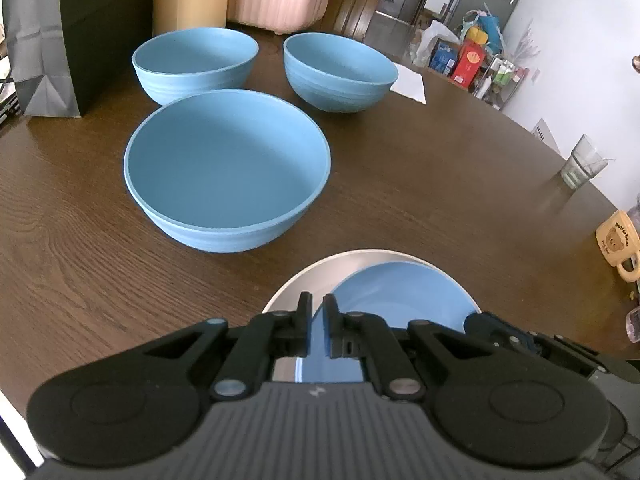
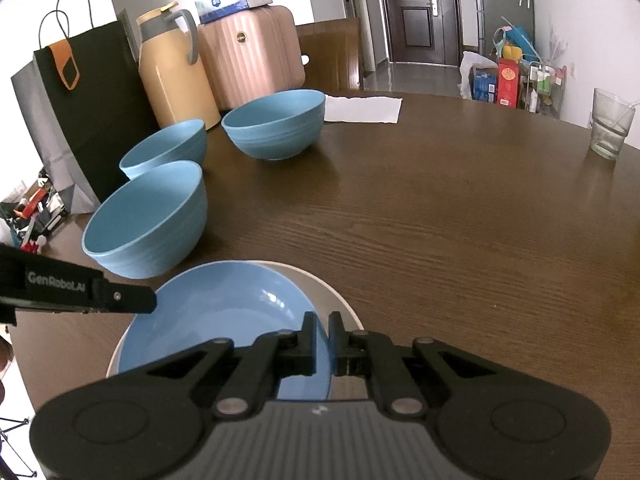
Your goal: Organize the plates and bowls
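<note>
- A dark wooden table fills the room's foreground, with a hallway and a dark door behind it
- The left claw is clamped on the rim of a blue plate, its two fingers nearly together with the plate's edge between them
- The right claw pinches the opposite rim of the same blue plate
- The blue plate sits tilted over a larger white plate that lies on the table at the near edge; whether the two touch I cannot tell
- Just beyond the plates stands a big blue bowl, upright
- Farther back are two more blue bowls side by side, one on the left and one on the right
- Behind the bowls stand a dark paper bag, a yellow jug and a pink suitcase
- A white napkin lies past the right bowl; a clear glass and a bear mug stand well apart on the right
</note>
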A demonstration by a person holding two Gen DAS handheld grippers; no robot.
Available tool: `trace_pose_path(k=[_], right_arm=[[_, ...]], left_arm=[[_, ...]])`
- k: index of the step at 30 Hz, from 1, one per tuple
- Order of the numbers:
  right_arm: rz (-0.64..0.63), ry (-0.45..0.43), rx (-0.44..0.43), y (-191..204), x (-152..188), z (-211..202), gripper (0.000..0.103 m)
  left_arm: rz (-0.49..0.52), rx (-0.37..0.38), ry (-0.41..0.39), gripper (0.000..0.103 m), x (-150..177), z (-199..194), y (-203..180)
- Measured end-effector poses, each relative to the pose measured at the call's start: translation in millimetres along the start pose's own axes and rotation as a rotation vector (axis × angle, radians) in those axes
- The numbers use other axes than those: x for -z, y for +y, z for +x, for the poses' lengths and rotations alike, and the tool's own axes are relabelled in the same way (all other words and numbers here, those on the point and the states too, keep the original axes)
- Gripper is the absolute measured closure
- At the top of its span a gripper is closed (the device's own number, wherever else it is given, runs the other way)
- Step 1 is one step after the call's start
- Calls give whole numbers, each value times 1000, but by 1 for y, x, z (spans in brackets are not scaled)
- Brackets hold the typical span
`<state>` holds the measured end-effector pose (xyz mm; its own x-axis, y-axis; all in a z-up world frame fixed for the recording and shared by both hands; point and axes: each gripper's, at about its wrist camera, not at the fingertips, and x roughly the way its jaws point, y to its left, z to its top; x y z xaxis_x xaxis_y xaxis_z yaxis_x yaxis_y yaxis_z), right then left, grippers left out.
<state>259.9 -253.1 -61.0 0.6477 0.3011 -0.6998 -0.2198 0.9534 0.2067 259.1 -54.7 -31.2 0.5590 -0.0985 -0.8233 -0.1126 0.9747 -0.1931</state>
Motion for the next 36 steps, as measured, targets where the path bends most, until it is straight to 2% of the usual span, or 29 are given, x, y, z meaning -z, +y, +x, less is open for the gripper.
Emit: trace_pose_path(k=[7, 11, 13, 14, 15, 16, 17, 19, 21, 22, 29, 36], right_arm=[[-14, 6, 0, 0, -1, 0, 96], [-20, -24, -4, -1, -2, -9, 87], [-23, -45, -14, -1, -3, -16, 79], [-28, -58, -14, -1, -4, -20, 74], [-30, -68, -15, 0, -4, -23, 64], [-30, -79, -17, 1, -4, -27, 48], [-30, -96, -18, 2, -4, -31, 40], [-27, -129, -23, 3, -4, -39, 13], [-10, -165, -36, 3, -5, -48, 4], [1, -175, -42, 2, -5, -51, 0], [17, -264, -61, 10, 4, -80, 0], [-29, -325, -81, 33, 12, -100, 0]], left_arm=[[11, -2, 4, 97, -2, 1, -1], [40, 10, -41, 95, -1, -8, 0], [53, 21, -62, 93, 0, -15, 1], [56, 29, -71, 85, 1, -19, 2], [61, 35, -83, 77, 2, -23, 2], [70, 38, -104, 55, 3, -28, 3], [78, 31, -135, 36, 6, -35, 3], [103, 23, -203, 22, 12, -48, 4], [121, 28, -251, 11, 18, -60, 6], [124, 33, -272, 0, 20, -65, 8], [115, 39, -432, 0, 35, -103, 26], [102, 12, -512, 0, 46, -121, 50]])
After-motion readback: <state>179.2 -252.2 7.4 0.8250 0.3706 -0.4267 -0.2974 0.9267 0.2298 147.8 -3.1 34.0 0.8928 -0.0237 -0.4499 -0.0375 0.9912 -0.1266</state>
